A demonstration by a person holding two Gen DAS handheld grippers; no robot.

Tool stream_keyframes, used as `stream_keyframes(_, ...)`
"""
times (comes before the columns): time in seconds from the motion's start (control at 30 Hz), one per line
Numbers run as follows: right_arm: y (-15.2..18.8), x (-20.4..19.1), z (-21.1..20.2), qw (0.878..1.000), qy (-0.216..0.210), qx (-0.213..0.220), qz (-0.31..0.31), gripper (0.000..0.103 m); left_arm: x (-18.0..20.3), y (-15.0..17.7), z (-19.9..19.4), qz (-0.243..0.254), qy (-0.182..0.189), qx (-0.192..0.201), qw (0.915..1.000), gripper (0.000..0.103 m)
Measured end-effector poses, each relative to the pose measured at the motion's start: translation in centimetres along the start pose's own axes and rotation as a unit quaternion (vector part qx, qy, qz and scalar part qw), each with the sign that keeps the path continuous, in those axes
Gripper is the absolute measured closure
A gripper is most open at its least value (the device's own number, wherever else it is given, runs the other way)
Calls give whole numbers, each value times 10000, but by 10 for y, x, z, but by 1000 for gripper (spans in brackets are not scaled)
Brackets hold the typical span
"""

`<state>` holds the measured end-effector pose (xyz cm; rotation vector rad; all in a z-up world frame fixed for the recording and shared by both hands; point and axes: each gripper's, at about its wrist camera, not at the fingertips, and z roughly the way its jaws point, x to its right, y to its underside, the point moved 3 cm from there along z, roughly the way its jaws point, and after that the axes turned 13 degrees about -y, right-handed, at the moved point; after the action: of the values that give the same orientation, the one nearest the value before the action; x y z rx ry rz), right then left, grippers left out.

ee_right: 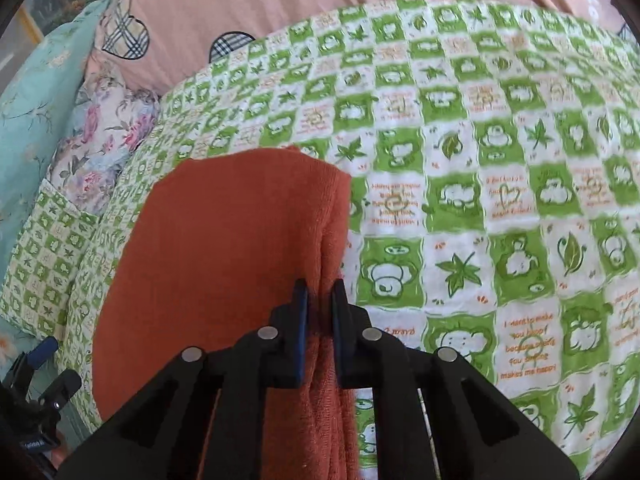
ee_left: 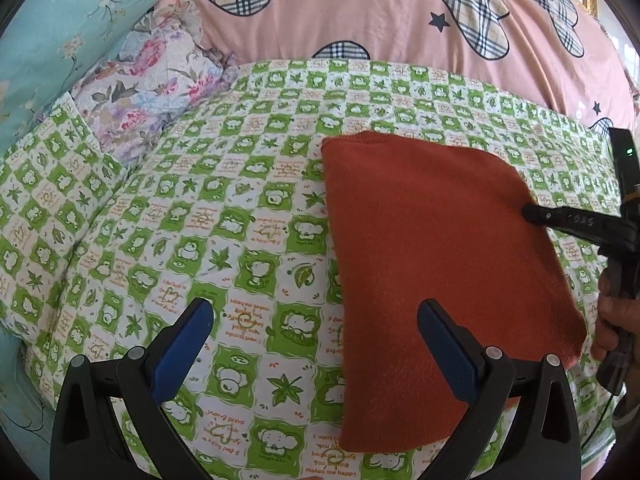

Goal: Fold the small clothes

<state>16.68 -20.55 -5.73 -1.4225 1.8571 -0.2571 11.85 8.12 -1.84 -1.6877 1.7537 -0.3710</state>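
Note:
A folded rust-orange cloth lies flat on the green-and-white checked bedsheet. My left gripper is open and empty, hovering above the sheet just off the cloth's near left edge, its right finger over the cloth. My right gripper is shut on the right edge of the orange cloth, with fabric pinched between the blue pads. In the left wrist view the right gripper reaches in from the right onto the cloth's far right edge.
A pink quilt with plaid hearts is piled behind the sheet. A floral pillow and a turquoise pillow lie at the back left. The sheet extends to the right of the cloth.

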Motion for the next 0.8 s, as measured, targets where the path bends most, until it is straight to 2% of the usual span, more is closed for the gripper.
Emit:
stream_keyframes(0.07, 1, -3, -11, 9999, -3, 79, 71, 76, 4, 1, 0, 53, 49, -28, 10000, 1)
stream_keyframes(0.27, 19, -27, -43, 9996, -99, 181, -174, 75, 9, 3, -5, 177, 138, 43, 9997, 1)
stream_keyframes(0.33, 28, -36, -55, 9994, -128, 188, -254, 72, 8, 5, -8, 156, 175, 52, 9997, 1)
stream_keyframes(0.4, 39, -44, -65, 9991, -179, 174, -329, 59, 6, 6, -9, 140, 212, 59, 9997, 1)
stream_keyframes(0.47, 51, -53, -75, 9986, -245, 160, -448, 53, 5, 9, -12, 128, 254, 56, 9996, 1)
stream_keyframes(0.63, 76, -69, -87, 9970, -208, 59, -748, 44, 2, 16, -17, 101, 401, 44, 9991, 1)
stream_keyframes(0.8, 92, -79, -92, 9955, -196, -28, -932, 31, 0, 20, -28, 60, 502, 130, 9986, 1)
